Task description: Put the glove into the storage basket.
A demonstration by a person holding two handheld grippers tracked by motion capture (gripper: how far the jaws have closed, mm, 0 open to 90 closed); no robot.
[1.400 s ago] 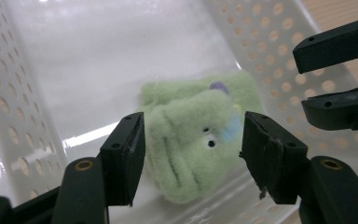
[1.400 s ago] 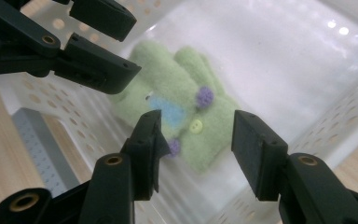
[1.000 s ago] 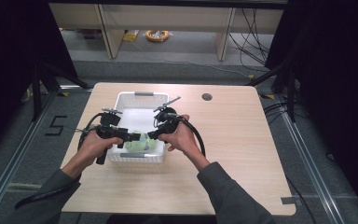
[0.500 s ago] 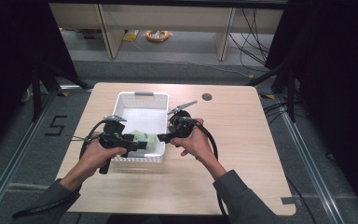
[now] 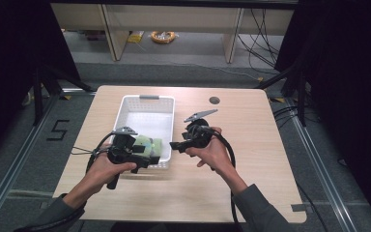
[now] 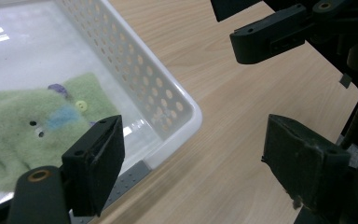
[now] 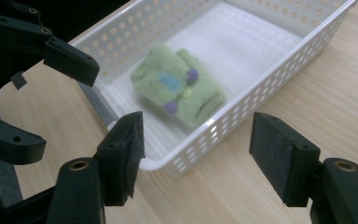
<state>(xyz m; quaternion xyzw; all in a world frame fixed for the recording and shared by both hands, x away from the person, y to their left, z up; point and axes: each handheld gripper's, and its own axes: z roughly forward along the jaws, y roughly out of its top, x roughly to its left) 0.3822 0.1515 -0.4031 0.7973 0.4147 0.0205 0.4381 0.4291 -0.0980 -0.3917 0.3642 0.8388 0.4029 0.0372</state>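
Wooden table (image 5: 251,145) bearing a white basket (image 5: 147,104); folded green fleece cloth (image 7: 179,91) lying at frame centre, seeming soft, light, best pinched at its thick fold; left gripper (image 6: 191,168) and right gripper (image 7: 196,161) having just been opening, both spread, nothing between.

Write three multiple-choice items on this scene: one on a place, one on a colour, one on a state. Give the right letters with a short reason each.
1. Where does the folded green fleece cloth lie?
A. On the bare wooden table
B. Inside the white perforated plastic basket
C. Between the jaws of the right hand-held gripper

2. What colour is the small button on the cloth?
A. Yellow
B. Red
C. Black

3. How do the jaws of the left hand-held gripper stand?
A. Clamped on the basket rim
B. Shut on the cloth
C. Apart, with nothing between them

Key:
1 B: both gripper views show the cloth resting on the basket floor, near a corner.
2 A: the button beside the blue patch is yellow.
3 C: the left gripper view shows its pads wide apart over the basket corner and the light wooden table, touching nothing.
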